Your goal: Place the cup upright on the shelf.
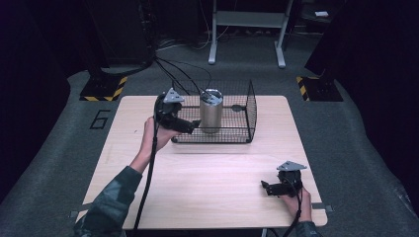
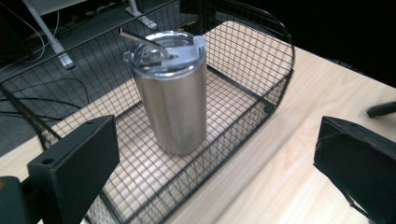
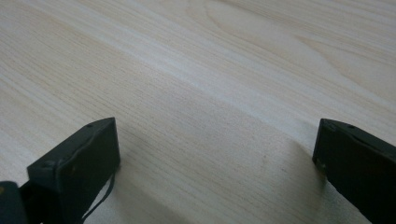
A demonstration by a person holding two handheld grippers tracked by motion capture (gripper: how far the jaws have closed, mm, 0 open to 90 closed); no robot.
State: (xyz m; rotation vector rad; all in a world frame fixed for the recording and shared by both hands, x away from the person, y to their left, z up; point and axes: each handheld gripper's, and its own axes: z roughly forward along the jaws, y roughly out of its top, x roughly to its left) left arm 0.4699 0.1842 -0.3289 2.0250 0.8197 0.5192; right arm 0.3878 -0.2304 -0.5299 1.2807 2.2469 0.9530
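Note:
A steel tumbler (image 1: 211, 110) with a clear lid and a metal straw stands upright inside a black wire basket (image 1: 237, 133) at the table's far middle. In the left gripper view the tumbler (image 2: 173, 100) sits in the basket (image 2: 275, 56) ahead of the jaws. My left gripper (image 1: 190, 125) is open at the basket's left end, just short of the tumbler, with nothing between its jaws (image 2: 217, 177). My right gripper (image 1: 267, 187) rests low near the table's front right corner, open, with bare wood between its jaws (image 3: 217, 172).
The light wooden table (image 1: 207, 187) has its front edge close to my right hand. A dark small object (image 1: 237, 107) lies in the basket behind the tumbler. Beyond the table are cables, a white stand (image 1: 247, 29) and hazard-striped bases (image 1: 104, 89) on grey floor.

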